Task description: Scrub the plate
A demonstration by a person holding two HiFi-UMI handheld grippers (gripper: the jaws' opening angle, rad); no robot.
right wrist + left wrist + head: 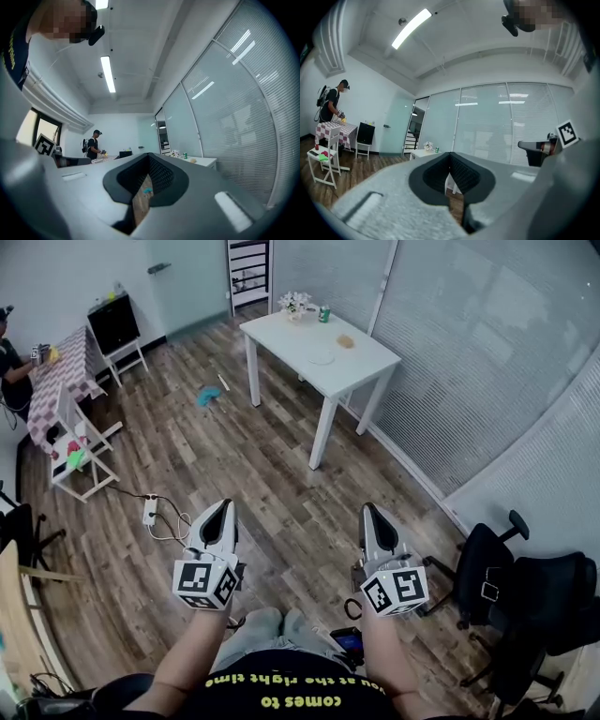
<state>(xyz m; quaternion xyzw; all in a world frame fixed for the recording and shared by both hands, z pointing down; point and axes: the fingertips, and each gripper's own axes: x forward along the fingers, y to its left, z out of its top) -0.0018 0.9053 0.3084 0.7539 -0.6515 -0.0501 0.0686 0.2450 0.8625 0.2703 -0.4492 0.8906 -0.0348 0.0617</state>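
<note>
The person is standing on the wooden floor [281,465] and is holding both tools level in front of the body. The left gripper [222,509] is pointing forward. Its two jaws are pressing together, tip against tip, and nothing is sitting between them. The right gripper [369,512] is pointing the same way beside it. Its jaws are also clenched on each other and are grasping nothing; only a strip of floor is showing through the opening behind the tips. The two grippers are hanging apart from each other, and neither one is touching anything.

The plate [322,359] is lying on the white table [281,334], well ahead of both grippers, near the middle of the tabletop. A small yellow thing [346,341] is lying on the table near the plate, on the far side of it. A green can [324,313] and a small bunch of flowers [294,303] are standing at the far end of the table.

A blue thing [208,396] is lying on the floor to the left of the table. A white power strip [150,510] with its cable is lying on the floor at the left. Black office chairs [525,587] are standing at the right. At the far left another person [9,362] is standing at a table with a checked cloth [66,371].
</note>
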